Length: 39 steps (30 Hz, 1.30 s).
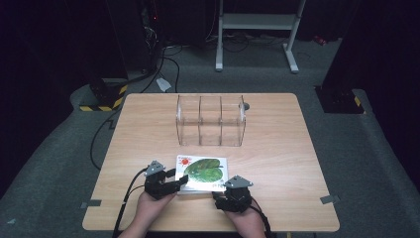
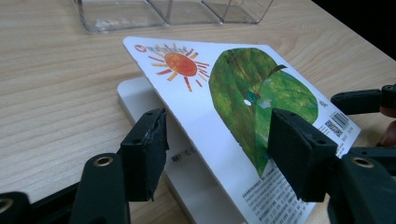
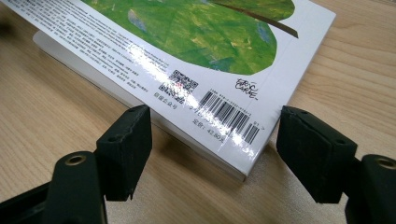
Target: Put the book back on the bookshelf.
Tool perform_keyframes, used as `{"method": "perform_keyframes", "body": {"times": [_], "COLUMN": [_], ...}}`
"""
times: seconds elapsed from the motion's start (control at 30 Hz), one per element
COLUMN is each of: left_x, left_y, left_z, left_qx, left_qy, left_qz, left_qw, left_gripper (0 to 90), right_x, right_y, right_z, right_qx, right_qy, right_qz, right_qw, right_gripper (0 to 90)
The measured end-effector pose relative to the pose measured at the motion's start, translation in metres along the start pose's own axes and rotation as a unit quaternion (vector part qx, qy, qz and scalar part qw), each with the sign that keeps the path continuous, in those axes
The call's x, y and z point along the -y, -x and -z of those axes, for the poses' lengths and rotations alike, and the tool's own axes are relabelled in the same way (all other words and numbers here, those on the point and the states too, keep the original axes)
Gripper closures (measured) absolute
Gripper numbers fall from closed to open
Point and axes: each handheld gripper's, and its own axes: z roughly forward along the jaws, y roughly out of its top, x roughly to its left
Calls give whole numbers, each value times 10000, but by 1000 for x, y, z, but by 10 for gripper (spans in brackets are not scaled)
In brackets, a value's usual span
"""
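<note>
Dark floor and black stands ring the pale wooden surface [image 1: 148, 129], which fills the middle of the high view. At the left of the lower edge of that frame the person's left hand [image 1: 148, 208] brings the left tongs [image 1: 179, 179] up to the left edge of a picture book [image 1: 203, 171], white with an orange sun and a big green leaf on it. In the left gripper view the cover is lifted clear of the pages beneath; one pad lies under that raised edge and the other sits above the leaf. The jaws stand apart and do not pinch the cover, though the near edge rests against the left pad. Behind the book, toward the top centre of the surface, stands a clear plastic organiser [image 1: 211, 120] with three upright slots, all of them bare. At the right, the right hand [image 1: 247, 223] holds the right tongs [image 1: 221, 191] at the book's lower right corner; in the right gripper view the corner with the barcode lies between two parted pads, neither touching it.

As a judgement, the work looks to be at its opening stage: the book lies flat near the person, well apart from the organiser, nothing is filed, and neither tool has a firm hold. Left to do would be gripping the book, raising it on edge and carrying it back into one of the slots.
</note>
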Motion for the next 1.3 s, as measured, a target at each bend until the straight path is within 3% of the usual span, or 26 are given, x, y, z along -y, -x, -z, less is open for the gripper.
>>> {"method": "perform_keyframes", "body": {"times": [0.07,0.33,0.67,0.77,0.93,1.0,1.2,1.3], "left_x": [-1,-2,-2,0,2,3,3,3], "left_y": [-1,-2,-5,-5,-3,-1,0,1], "left_z": [-4,-10,-9,-10,-7,-6,-3,-1], "left_qx": [146,364,380,358,379,359,378,381], "left_qy": [-40,-143,-284,-365,-277,-218,-132,-47], "left_qz": [4,-33,-163,-247,-433,-584,-744,-923], "left_qw": [9999,9992,9987,9984,9980,9974,9964,9950], "left_gripper": [377,382,473,496,536,563,607,624], "right_x": [0,1,3,5,7,6,6,7], "right_y": [0,-1,3,2,1,2,4,7], "right_z": [0,0,5,9,13,17,22,23], "right_qx": [21,45,-185,-229,-202,-140,-164,-190], "right_qy": [1,-9,16,85,209,350,624,800], "right_qz": [30,115,46,118,170,238,319,234], "right_qw": [10000,9999,9998,9996,9994,9990,9974,9963], "right_gripper": [270,274,296,300,304,319,336,350]}}
